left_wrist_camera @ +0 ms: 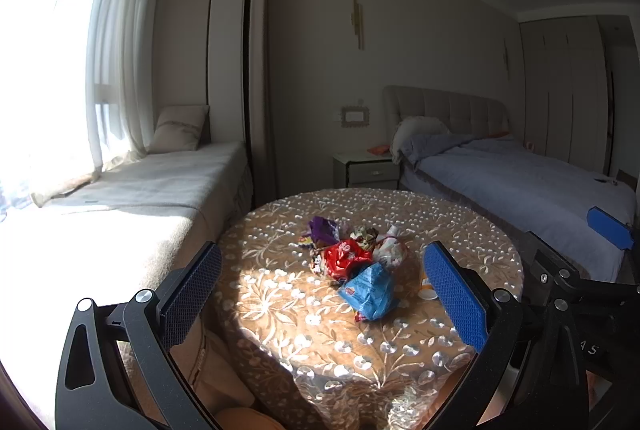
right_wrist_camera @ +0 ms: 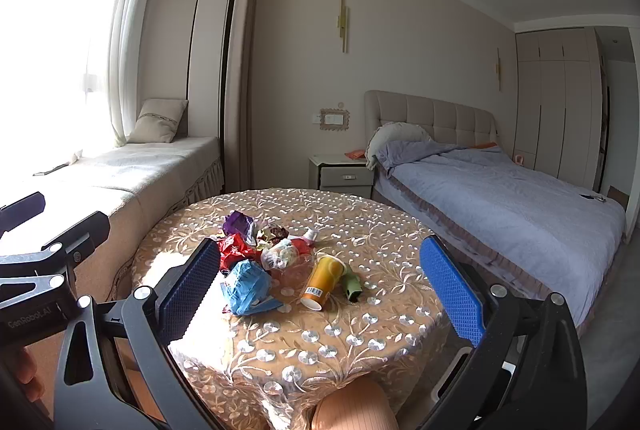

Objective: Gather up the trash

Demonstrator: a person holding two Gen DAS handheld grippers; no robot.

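Observation:
A heap of trash lies in the middle of a round table (left_wrist_camera: 280, 310) (right_wrist_camera: 360, 330) with an embroidered tan cloth. It holds a blue snack bag (left_wrist_camera: 370, 290) (right_wrist_camera: 246, 286), a red wrapper (left_wrist_camera: 344, 256) (right_wrist_camera: 236, 250), a purple wrapper (left_wrist_camera: 322, 230) (right_wrist_camera: 238, 222), a clear bag of pale bits (left_wrist_camera: 390, 250) (right_wrist_camera: 280, 254) and an orange cup (right_wrist_camera: 322, 282) on its side, with a green scrap (right_wrist_camera: 352, 286) beside it. My left gripper (left_wrist_camera: 320, 294) hovers open, short of the heap. My right gripper (right_wrist_camera: 316, 294) is open too, above the table's near half. Nothing is between either pair of fingers.
A window seat (left_wrist_camera: 132, 186) (right_wrist_camera: 132, 166) with a cushion runs along the left under a bright curtained window. A bed (left_wrist_camera: 532, 186) (right_wrist_camera: 500, 198) with a grey-blue cover stands right of the table, a nightstand (left_wrist_camera: 370, 170) (right_wrist_camera: 344, 174) behind. The other gripper shows at each view's edge.

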